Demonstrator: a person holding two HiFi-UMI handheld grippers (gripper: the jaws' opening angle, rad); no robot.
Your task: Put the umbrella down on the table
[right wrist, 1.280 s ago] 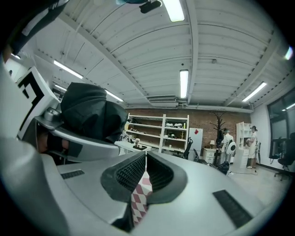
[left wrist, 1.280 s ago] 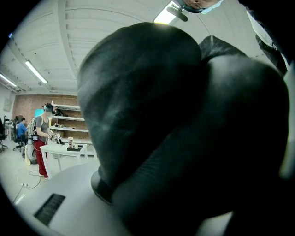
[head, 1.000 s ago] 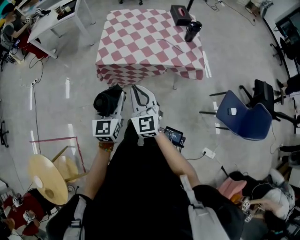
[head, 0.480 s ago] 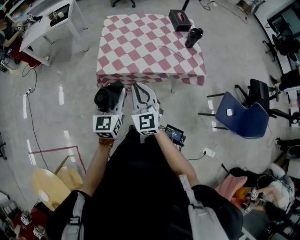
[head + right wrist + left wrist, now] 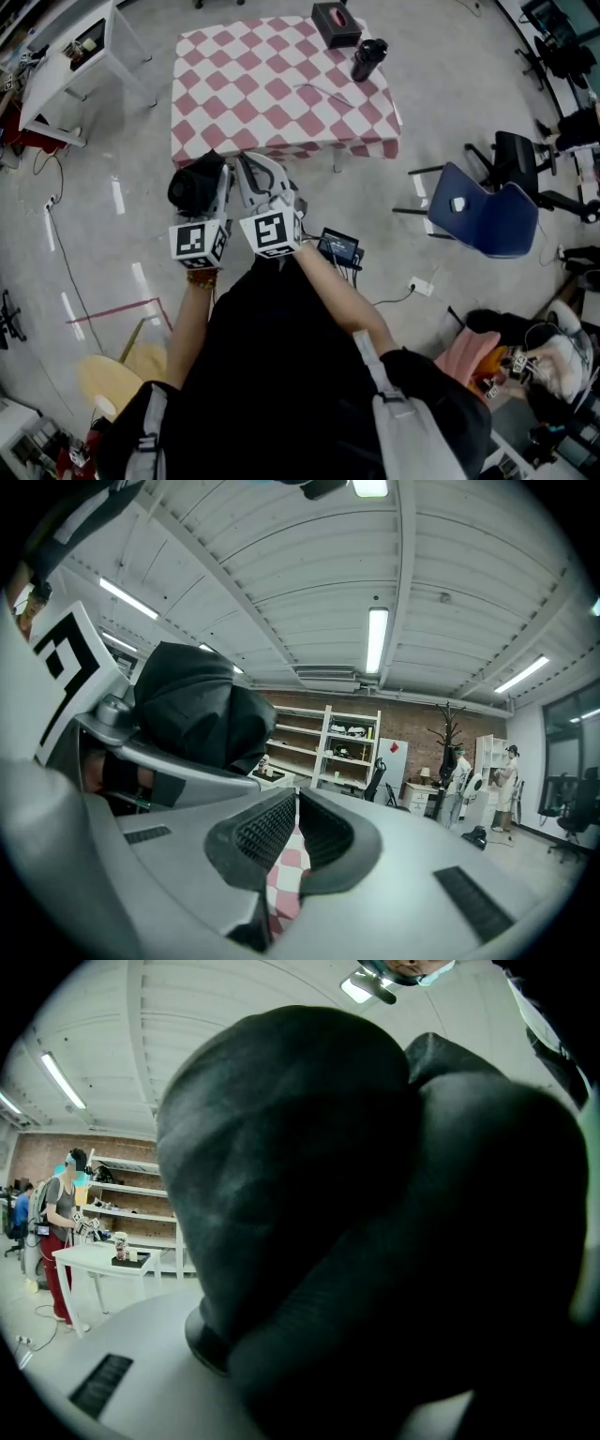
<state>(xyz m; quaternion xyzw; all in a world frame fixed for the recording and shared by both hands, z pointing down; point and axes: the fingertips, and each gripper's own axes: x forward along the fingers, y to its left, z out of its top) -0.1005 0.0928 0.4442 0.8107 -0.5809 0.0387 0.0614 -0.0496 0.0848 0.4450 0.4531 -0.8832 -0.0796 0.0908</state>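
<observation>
My left gripper [image 5: 208, 190] is shut on a folded black umbrella [image 5: 194, 184], a dark bundle that fills the left gripper view [image 5: 309, 1194] and shows at the left of the right gripper view [image 5: 192, 705]. Close beside it on the right, my right gripper [image 5: 251, 166] is shut with nothing in it; its pads [image 5: 265, 832] leave only a thin slit. Both are held level over the floor, just short of the near edge of the table with the red-and-white checked cloth [image 5: 281, 94].
On the table's far right corner stand a black box [image 5: 336, 23] and a black tumbler [image 5: 367, 59]. A blue chair [image 5: 483, 220] is to the right, a white desk [image 5: 70, 52] at the far left, a wooden stool [image 5: 117, 380] behind left. Cables cross the floor.
Both grippers have travelled together toward the checked table, the umbrella still in the left one. The table now lies nearer to them and more to the left in the head view.
</observation>
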